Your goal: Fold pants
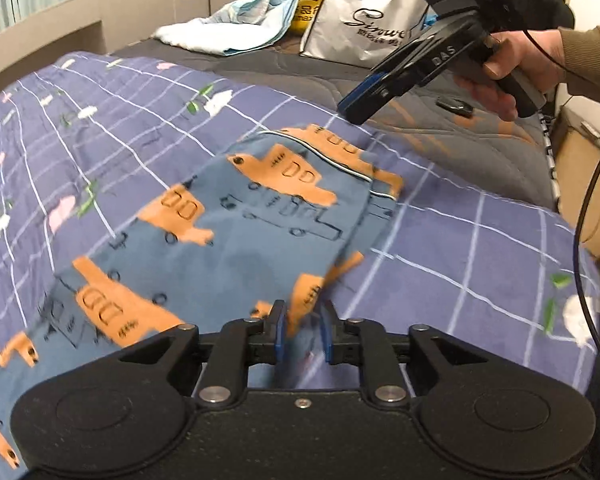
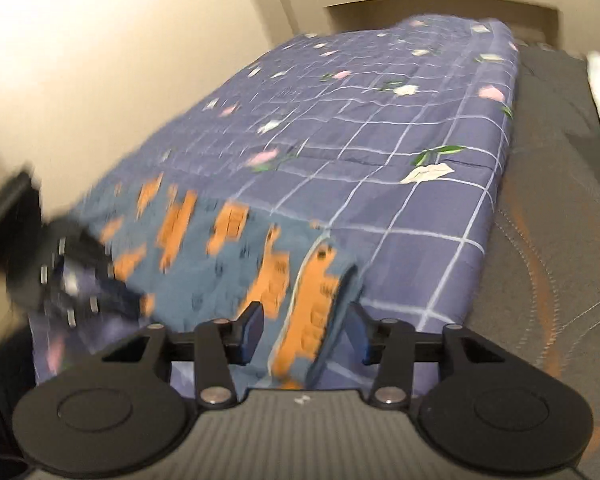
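Currently pants [image 1: 236, 216] lie on the checked quilt [image 1: 480, 240], left gripper [image 1: 303, 334] and right gripper [image 2: 305, 330] both parted around loose fabric; a snagged pad could drag the fold open.

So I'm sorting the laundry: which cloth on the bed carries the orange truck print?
The blue pants lying on the purple checked quilt; the quilt has flowers and the far light blue cloth is plain.

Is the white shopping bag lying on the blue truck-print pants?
No, the white shopping bag stands on the grey blanket, apart from the blue truck-print pants.
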Tool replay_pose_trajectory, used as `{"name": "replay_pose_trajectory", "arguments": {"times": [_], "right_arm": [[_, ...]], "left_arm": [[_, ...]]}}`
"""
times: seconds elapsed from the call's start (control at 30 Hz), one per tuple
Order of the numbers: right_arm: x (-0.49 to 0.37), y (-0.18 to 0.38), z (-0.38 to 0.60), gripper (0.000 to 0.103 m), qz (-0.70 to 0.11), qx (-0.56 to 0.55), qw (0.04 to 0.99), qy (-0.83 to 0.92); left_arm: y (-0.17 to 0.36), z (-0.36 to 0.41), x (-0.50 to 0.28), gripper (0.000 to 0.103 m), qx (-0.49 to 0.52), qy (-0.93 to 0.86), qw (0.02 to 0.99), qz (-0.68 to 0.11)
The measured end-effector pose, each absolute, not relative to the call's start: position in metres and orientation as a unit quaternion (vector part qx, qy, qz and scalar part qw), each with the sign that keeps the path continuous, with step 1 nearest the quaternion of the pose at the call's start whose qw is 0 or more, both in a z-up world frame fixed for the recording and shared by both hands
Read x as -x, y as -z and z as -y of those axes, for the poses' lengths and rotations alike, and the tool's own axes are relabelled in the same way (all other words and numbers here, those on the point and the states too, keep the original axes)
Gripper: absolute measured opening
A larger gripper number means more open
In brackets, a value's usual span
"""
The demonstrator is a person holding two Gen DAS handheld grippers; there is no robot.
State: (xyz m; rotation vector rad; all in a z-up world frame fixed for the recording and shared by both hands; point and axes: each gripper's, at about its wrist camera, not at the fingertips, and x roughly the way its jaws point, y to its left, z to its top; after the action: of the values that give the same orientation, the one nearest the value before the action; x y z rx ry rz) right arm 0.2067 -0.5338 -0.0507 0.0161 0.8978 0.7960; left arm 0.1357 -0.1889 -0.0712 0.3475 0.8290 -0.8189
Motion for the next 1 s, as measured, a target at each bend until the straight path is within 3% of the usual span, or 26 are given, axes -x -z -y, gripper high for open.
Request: {"name": "replay_pose_trajectory", "arguments": {"times": [0.13,0.17,0.2,0.27,0.43,0.53,0.6,0.63,0.7,0.77,0.83,0.9,1.0], "right_arm": [[-0.217,0.067,0.508,0.05,-0.448,0.034,0.821,-0.352],[-0.219,0.071,0.506,0.042,-0.454,0.036,0.82,-0.348],[-0.218,0.076,0.503,0.022,-0.457,0.039,0.817,-0.349],[-0.212,0.078,0.5,0.006,-0.451,0.051,0.818,-0.353],[-0.186,0.062,0.517,0.006,-0.435,0.007,0.819,-0.373],[-0.188,0.08,0.518,0.008,-0.483,0.001,0.801,-0.354],[-0.189,0.087,0.521,0.025,-0.495,0.0,0.802,-0.333],[-0.19,0.083,0.526,0.035,-0.485,-0.02,0.806,-0.337],[-0.193,0.071,0.538,0.08,-0.454,-0.066,0.823,-0.335],[-0.201,0.068,0.544,0.08,-0.44,-0.095,0.83,-0.329],[-0.218,0.079,0.544,0.073,-0.462,-0.116,0.821,-0.315],[-0.231,0.091,0.545,0.058,-0.479,-0.14,0.805,-0.321],[-0.242,0.103,0.543,0.055,-0.485,-0.171,0.791,-0.333]], "left_arm": [[0.08,0.199,-0.137,0.035,-0.196,0.365,0.822,-0.39],[0.083,0.202,-0.138,0.036,-0.2,0.364,0.82,-0.393],[0.086,0.203,-0.139,0.037,-0.205,0.365,0.818,-0.395],[0.09,0.204,-0.139,0.037,-0.212,0.367,0.815,-0.396],[0.088,0.198,-0.14,0.037,-0.2,0.382,0.81,-0.397],[0.091,0.197,-0.143,0.037,-0.196,0.384,0.808,-0.403],[0.089,0.196,-0.141,0.036,-0.198,0.384,0.807,-0.402],[0.088,0.196,-0.139,0.036,-0.203,0.387,0.805,-0.401],[0.088,0.197,-0.137,0.036,-0.21,0.392,0.801,-0.4],[0.088,0.197,-0.137,0.036,-0.211,0.391,0.801,-0.4],[0.088,0.196,-0.138,0.037,-0.205,0.388,0.803,-0.402],[0.089,0.195,-0.138,0.037,-0.202,0.387,0.804,-0.403],[0.09,0.193,-0.138,0.038,-0.195,0.385,0.806,-0.406]]}}
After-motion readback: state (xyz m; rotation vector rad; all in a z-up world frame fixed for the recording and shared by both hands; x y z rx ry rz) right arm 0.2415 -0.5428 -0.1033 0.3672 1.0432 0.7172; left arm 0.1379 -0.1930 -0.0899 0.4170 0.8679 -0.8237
